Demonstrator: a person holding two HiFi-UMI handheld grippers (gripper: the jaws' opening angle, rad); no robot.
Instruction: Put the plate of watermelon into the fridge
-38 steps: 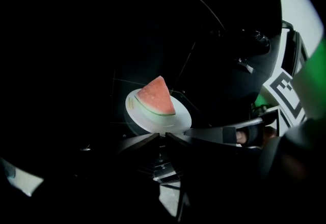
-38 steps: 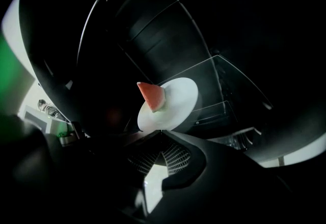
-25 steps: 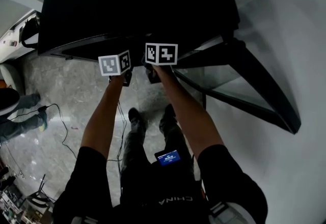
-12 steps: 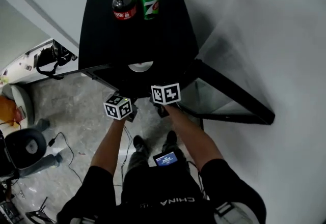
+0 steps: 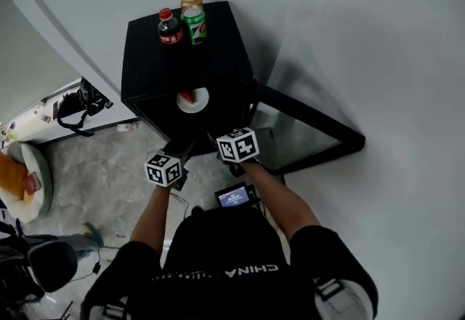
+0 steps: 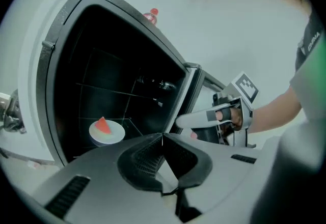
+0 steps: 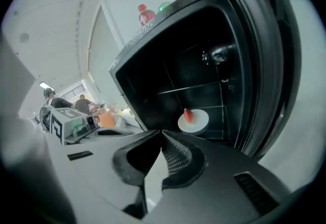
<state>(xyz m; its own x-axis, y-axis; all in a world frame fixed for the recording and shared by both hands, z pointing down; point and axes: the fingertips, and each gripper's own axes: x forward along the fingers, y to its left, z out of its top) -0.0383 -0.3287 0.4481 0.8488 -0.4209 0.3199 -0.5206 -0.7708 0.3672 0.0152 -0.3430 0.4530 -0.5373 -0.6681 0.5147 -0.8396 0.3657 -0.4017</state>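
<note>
A white plate [image 5: 193, 100] with a red watermelon wedge [image 5: 188, 97] rests on a wire shelf inside the open black fridge [image 5: 182, 57]. The left gripper view shows the plate [image 6: 106, 133] low at the left of the cavity. In the right gripper view the plate [image 7: 194, 121] sits just beyond the jaws. My left gripper [image 5: 176, 161] and right gripper [image 5: 221, 142] hover side by side in front of the opening, outside it. The left gripper [image 6: 162, 137] is shut with nothing in it. My right gripper [image 7: 162, 132] is likewise shut and holds nothing.
The fridge's glass door [image 5: 305, 129] stands swung open to the right against the white wall. A cola bottle [image 5: 169, 28] and two cans [image 5: 194, 22] stand on the fridge top. A black bag [image 5: 80, 102] lies on a white surface at left. Cables trail over the floor.
Both grippers have drawn back from the fridge opening. The head view has pulled away, so the fridge top, its drinks and the plate on the shelf have come into sight.
</note>
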